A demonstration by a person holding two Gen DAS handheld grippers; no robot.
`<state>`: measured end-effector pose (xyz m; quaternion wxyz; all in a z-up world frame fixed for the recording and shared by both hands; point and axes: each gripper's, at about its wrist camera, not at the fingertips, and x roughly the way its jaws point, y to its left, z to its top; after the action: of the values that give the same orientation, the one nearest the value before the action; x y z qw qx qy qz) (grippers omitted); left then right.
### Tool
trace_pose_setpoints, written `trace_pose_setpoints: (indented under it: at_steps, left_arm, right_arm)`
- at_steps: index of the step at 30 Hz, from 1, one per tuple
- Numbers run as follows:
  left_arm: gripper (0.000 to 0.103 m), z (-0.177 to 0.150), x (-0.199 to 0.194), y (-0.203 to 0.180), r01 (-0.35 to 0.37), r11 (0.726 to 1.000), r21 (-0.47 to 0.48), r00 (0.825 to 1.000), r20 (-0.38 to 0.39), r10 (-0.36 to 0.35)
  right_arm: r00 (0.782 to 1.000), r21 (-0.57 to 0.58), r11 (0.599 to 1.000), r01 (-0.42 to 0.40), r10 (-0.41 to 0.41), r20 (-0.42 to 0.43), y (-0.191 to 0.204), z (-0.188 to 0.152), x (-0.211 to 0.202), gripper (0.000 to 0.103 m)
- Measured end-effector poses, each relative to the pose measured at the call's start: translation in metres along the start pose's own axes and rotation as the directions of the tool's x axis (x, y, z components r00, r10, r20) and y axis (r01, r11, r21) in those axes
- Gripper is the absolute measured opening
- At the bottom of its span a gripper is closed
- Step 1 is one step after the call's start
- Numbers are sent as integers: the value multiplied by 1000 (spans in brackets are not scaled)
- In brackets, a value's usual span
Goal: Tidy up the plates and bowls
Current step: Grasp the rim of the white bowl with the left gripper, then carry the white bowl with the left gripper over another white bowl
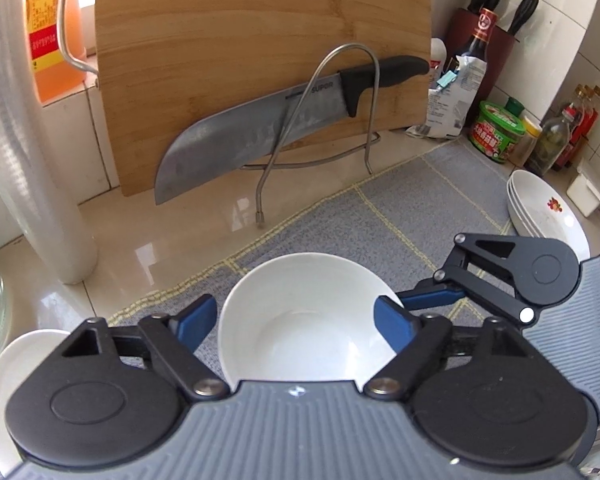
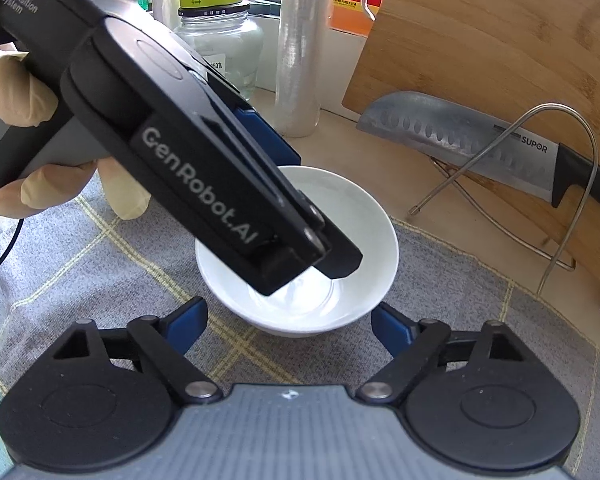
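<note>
A white bowl (image 1: 304, 320) stands upright on the grey checked cloth (image 1: 380, 216). My left gripper (image 1: 296, 320) straddles it, and its blue pads (image 1: 198, 320) press on the bowl's left and right sides. In the right wrist view the left gripper (image 2: 300, 208) slants down over the same bowl (image 2: 364, 240), held by a gloved hand (image 2: 20, 92). My right gripper (image 2: 290, 326) stands open just short of the bowl's near side, with nothing between its fingers. It also shows in the left wrist view as the right gripper (image 1: 500, 280), beside the bowl.
A white plate (image 1: 20, 360) lies at the lower left. A stack of shallow white dishes (image 1: 548, 208) sits at the right. Behind, a cutting board (image 1: 260, 60), a knife (image 1: 260, 128) and a wire rack (image 1: 340, 120). A cling-film roll (image 1: 32, 160), a glass jar (image 2: 220, 48) and condiment bottles (image 1: 500, 132) line the wall.
</note>
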<state>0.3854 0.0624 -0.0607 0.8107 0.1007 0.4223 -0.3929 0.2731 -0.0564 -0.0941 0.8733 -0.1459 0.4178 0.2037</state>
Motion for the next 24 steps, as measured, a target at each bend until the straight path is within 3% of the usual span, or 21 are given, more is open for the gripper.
trace_pose_setpoints:
  at_steps: [24]
  left_arm:
    - [82, 3, 4, 0, 29, 1000, -3, 999, -25, -29]
  right_arm:
    - [1000, 58, 998, -9, 7, 19, -8, 1, 1, 85]
